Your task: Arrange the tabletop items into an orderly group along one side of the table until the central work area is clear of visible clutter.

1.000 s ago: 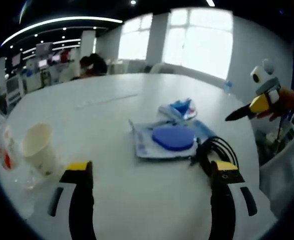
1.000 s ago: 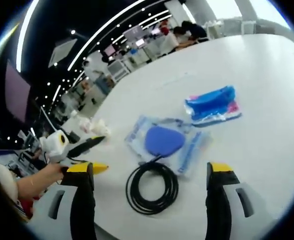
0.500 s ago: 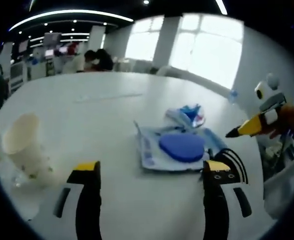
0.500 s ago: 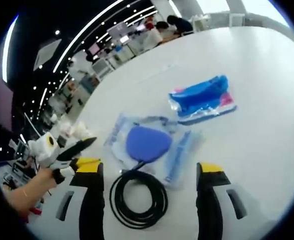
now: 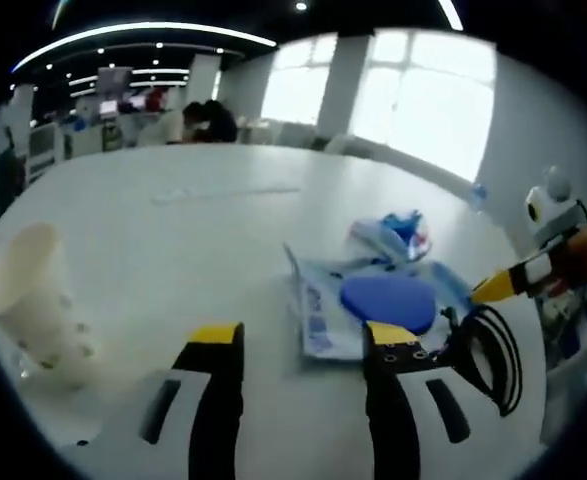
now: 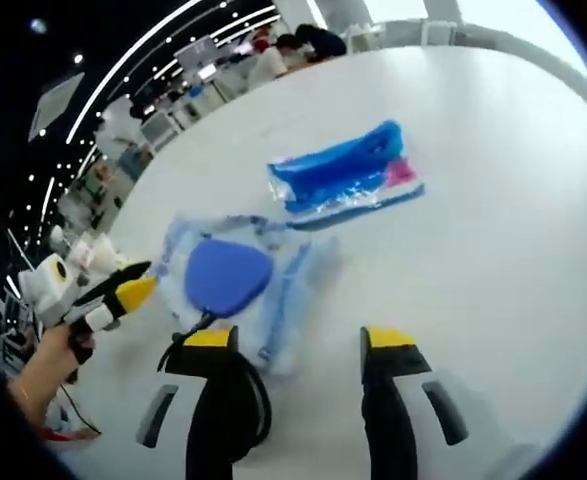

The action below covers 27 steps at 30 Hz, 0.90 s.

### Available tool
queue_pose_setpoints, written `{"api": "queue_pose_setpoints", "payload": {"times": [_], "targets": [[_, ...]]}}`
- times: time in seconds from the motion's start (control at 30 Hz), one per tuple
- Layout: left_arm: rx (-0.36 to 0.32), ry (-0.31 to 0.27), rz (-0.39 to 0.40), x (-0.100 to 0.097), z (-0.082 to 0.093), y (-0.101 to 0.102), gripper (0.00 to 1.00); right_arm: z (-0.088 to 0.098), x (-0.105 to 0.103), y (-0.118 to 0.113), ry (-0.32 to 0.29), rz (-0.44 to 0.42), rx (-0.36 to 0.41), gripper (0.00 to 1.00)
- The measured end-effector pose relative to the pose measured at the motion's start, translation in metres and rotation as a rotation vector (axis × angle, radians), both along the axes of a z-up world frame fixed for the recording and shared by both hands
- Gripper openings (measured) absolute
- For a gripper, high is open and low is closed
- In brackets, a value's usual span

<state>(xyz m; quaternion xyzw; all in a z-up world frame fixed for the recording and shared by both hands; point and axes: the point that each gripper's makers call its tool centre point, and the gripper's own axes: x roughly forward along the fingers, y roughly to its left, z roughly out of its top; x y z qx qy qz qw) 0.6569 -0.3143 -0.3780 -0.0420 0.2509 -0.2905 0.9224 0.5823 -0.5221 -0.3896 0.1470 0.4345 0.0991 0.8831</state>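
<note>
Clutter: blue disc (image 5: 387, 303), cable (image 5: 493, 340) on white table (image 5: 203, 230); office behind; both claws part-open, empty.

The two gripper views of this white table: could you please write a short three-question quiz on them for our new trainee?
1. True or false: the paper cup lies on its side on the table.
2. What rests on the clear plastic bag? A) the blue round pad B) the blue snack packet C) the cup
3. Fill in: the black cable coil lies beside the ____ jaw of the left gripper, seen in its own view.

Key: 1 false, it stands upright. 2 A. 3 right.
</note>
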Motion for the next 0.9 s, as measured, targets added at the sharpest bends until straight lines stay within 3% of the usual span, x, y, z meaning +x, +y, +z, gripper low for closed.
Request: {"api": "queue_pose_setpoints", "payload": {"times": [0.13, 0.23, 0.4, 0.43, 0.5, 0.67, 0.83, 0.9], "targets": [[-0.018, 0.015, -0.006, 0.002, -0.002, -0.007, 0.39, -0.001, -0.002, 0.003, 0.002, 0.0, 0.037, 0.33], [-0.016, 0.027, -0.02, 0.002, -0.005, -0.011, 0.35, -0.001, 0.002, 0.011, -0.014, 0.011, 0.064, 0.3], [0.007, 0.055, -0.033, 0.001, -0.012, -0.013, 0.27, -0.004, 0.001, 0.021, -0.012, 0.03, 0.058, 0.18], [0.01, 0.041, -0.033, 0.002, -0.01, -0.013, 0.24, -0.003, 0.001, 0.021, -0.013, 0.033, 0.056, 0.15], [0.001, 0.07, -0.023, 0.0, -0.012, -0.013, 0.17, -0.005, 0.001, 0.021, -0.011, 0.037, 0.046, 0.1], [0.004, 0.079, -0.015, 0.0, -0.011, -0.014, 0.15, -0.005, 0.002, 0.022, -0.015, 0.042, 0.045, 0.08], [-0.02, 0.07, -0.005, 0.002, 0.001, -0.011, 0.02, -0.002, 0.002, 0.024, -0.021, 0.048, 0.048, 0.06], [0.02, 0.076, -0.028, -0.002, -0.001, -0.011, 0.01, -0.001, 0.002, 0.025, -0.025, 0.061, 0.048, 0.05]]}}
